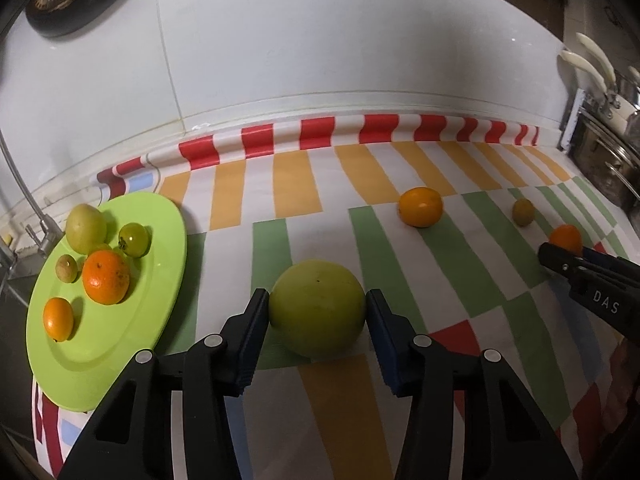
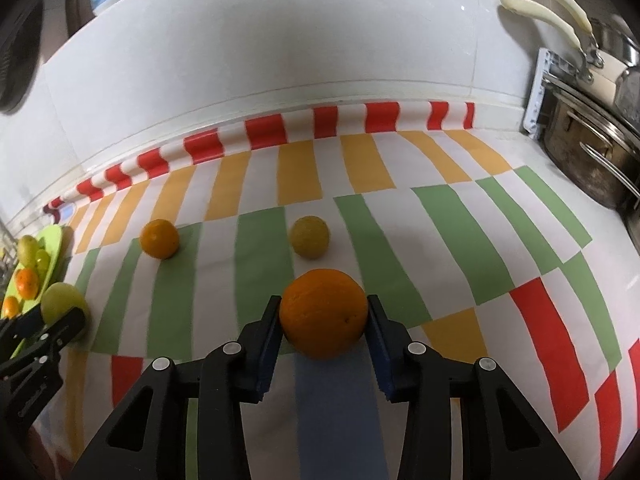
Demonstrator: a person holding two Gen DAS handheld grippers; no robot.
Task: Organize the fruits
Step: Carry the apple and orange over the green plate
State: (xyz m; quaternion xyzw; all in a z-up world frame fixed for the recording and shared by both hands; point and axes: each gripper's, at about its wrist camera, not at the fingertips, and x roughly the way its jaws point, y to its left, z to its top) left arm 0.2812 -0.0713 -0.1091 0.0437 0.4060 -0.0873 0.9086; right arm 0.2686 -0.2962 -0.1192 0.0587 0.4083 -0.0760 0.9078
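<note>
Both grippers are at the pick-up step: the left gripper has its jaws pinched against the sides of a big green fruit sitting on the striped cloth just beside the green plate, while the right gripper squeezes an orange further right. Next, I'd say, each must lift clear and carry its fruit left to the plate, already crowded toward the back.

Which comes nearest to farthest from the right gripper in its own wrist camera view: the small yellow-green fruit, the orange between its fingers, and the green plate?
1. Orange, between the fingers of the right gripper, pads against its sides.
2. Small yellow-green fruit, just behind the orange on the striped cloth.
3. Green plate, at the far left edge, holding several fruits.
</note>
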